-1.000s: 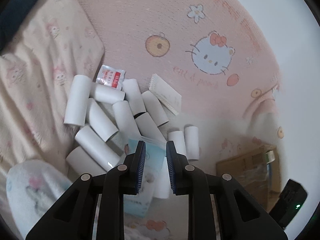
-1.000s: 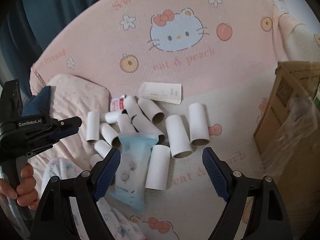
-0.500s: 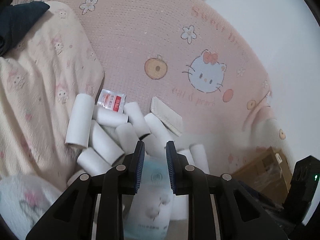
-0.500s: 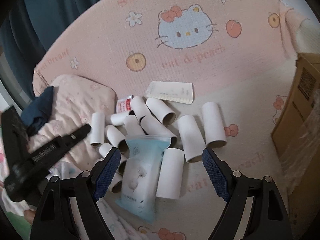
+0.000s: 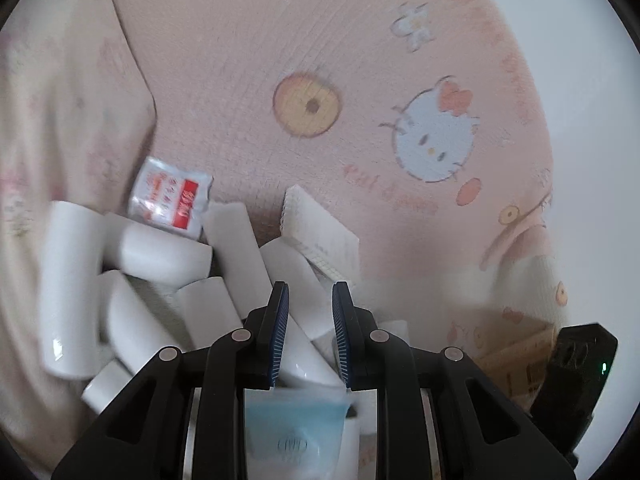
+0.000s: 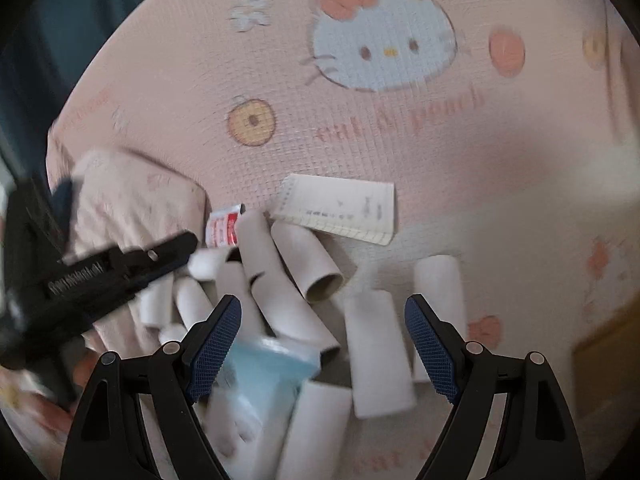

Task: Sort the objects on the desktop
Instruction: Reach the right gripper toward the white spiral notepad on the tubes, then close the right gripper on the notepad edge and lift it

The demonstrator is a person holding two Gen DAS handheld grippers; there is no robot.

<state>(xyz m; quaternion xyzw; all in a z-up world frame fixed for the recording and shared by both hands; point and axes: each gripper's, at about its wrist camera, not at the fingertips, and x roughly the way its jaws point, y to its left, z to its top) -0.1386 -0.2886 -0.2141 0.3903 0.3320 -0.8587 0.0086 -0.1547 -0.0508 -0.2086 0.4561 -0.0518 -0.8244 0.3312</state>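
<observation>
**Handling note: loose tube pile and soft pack**

White paper tubes (image 6: 296, 276) heaped on the pink mat (image 6: 360, 140): light, crushable, likely to roll; grasp mid-length. Blue tissue pack (image 6: 264, 372) soft, slippery. Left tongs (image 5: 308, 336) narrowly parted, right tongs (image 6: 322, 344) wide; both empty.

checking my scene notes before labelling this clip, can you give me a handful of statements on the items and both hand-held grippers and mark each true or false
1. The right hand-held gripper has its jaws spread wide with nothing clamped between them. True.
2. The notepad lies on top of the light blue packet. False: it lies apart, beyond the pile of white paper tubes, against the pink printed cloth.
3. A small red and white sachet lies at the far edge of the tube pile. True.
4. The left hand-held gripper is clamped on the sachet. False: its narrow gap holds nothing, and the sachet lies well beyond it.
5. Every tube stands upright. False: they lie on their sides.
</observation>
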